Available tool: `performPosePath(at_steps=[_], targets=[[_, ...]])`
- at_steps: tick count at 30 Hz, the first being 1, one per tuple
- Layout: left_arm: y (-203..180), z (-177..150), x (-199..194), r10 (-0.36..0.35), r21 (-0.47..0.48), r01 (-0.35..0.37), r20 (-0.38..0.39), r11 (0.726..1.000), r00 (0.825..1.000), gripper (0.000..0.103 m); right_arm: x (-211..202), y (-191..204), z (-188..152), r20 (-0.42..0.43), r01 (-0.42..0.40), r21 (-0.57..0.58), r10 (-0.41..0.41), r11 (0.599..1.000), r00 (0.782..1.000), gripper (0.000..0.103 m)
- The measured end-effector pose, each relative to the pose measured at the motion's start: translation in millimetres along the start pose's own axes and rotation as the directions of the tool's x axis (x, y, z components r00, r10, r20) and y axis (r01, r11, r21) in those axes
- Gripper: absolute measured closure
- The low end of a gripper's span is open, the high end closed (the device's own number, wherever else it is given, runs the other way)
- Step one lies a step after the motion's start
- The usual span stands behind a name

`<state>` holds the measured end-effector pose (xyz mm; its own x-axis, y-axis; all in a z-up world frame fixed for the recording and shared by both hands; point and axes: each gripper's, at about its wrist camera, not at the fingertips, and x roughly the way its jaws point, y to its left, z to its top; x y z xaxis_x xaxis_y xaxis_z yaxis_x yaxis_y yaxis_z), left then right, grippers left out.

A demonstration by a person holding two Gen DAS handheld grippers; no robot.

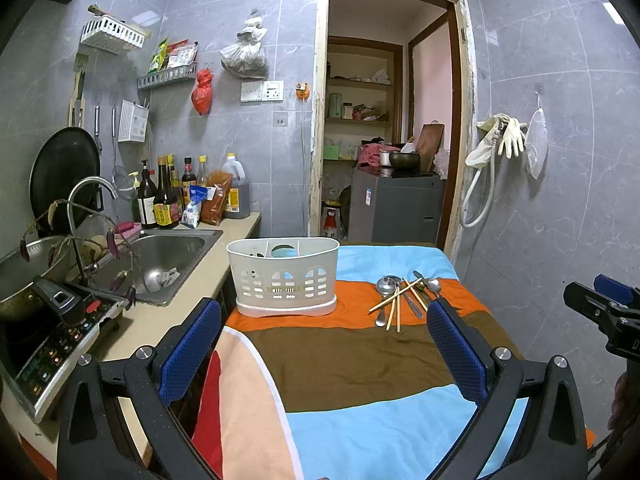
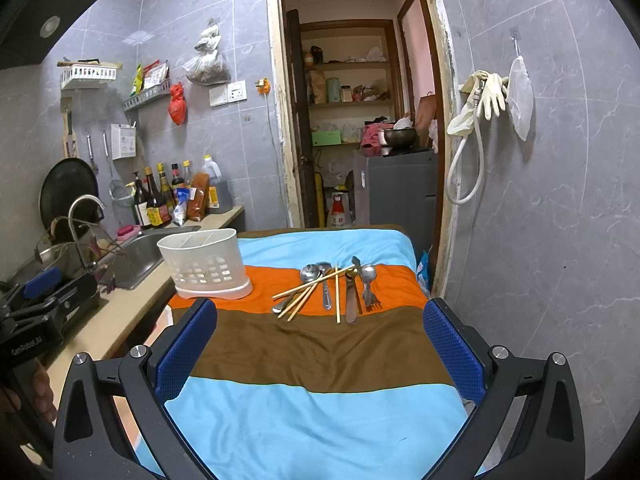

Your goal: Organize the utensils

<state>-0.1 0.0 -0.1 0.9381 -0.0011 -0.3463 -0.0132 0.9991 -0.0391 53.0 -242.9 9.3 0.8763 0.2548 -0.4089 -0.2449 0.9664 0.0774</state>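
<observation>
A heap of metal spoons, forks and wooden chopsticks (image 1: pixel 404 296) (image 2: pixel 328 288) lies on the orange band of a striped cloth. To its left stands a white slotted utensil caddy (image 1: pixel 286 276) (image 2: pixel 204 264), upright, with dividers inside. My left gripper (image 1: pixel 324 332) hovers open over the brown band, short of the caddy and the heap, nothing between its blue pads. My right gripper (image 2: pixel 320 336) is likewise open and empty over the brown band, nearer than the utensils. Each gripper shows at the edge of the other's view: the right gripper (image 1: pixel 600 312), the left gripper (image 2: pixel 44 300).
The striped cloth (image 1: pixel 360 360) covers a table. A counter with a steel sink (image 1: pixel 168 256), tap, bottles (image 1: pixel 168 196) and an induction cooker (image 1: pixel 52 344) runs along the left. An open doorway (image 1: pixel 384 128) lies behind the table; a tiled wall on the right carries hanging gloves (image 1: pixel 504 136).
</observation>
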Motion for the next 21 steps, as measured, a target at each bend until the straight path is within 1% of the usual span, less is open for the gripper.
performPosePath(at_steps=[21], targets=[[-0.4,0.0,0.6,0.001,0.000,-0.001,-0.002,1.000,1.000,0.002,1.9,-0.1,-1.8,-0.003,-0.002,0.002,0.002,1.000,1.000,0.000]])
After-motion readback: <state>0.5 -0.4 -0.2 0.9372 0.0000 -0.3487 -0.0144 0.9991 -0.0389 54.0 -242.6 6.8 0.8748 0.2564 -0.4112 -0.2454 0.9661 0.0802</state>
